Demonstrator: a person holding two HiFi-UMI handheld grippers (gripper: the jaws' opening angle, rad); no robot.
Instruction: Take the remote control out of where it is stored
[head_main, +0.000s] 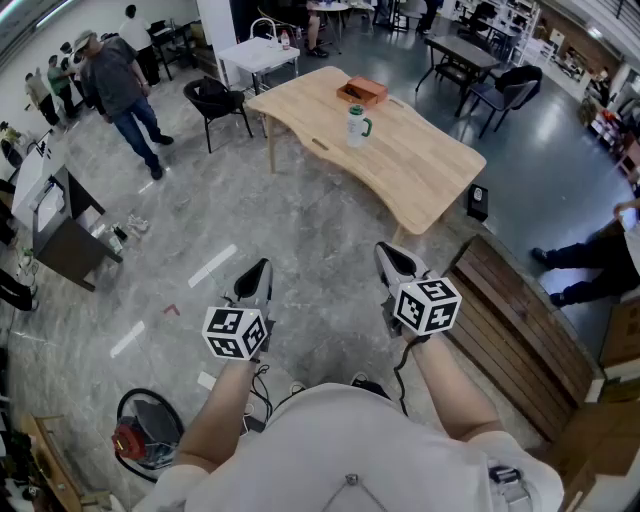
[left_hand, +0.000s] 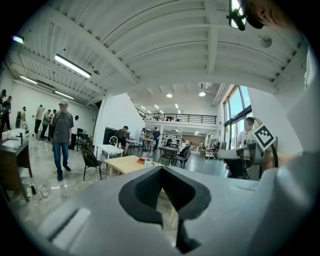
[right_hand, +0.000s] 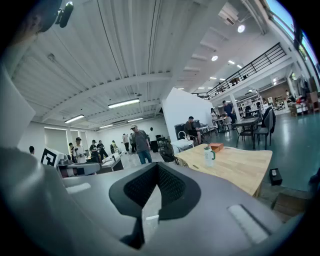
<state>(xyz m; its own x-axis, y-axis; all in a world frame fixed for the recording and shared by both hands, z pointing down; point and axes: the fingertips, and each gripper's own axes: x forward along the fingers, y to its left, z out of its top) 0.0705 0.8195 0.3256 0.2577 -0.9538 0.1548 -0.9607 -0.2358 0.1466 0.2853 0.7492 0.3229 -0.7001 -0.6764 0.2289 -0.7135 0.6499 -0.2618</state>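
With jaws pressed together on nothing, the left gripper (head_main: 258, 270) and right gripper (head_main: 395, 258) hang well short of the wooden table (head_main: 425, 165) ahead, where no remote control shows, though it is likely inside the brown box (head_main: 362, 92), nearer the right.

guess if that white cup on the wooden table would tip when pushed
Probably: the cup stands upright, taller than wide, so a high push could topple it. Its green side handle would likely stop it rolling far.

1 table (head_main: 420, 165), 1 orange box (head_main: 362, 92), 1 tumbler (head_main: 357, 126); left gripper (head_main: 258, 270), right gripper (head_main: 393, 254): 2.
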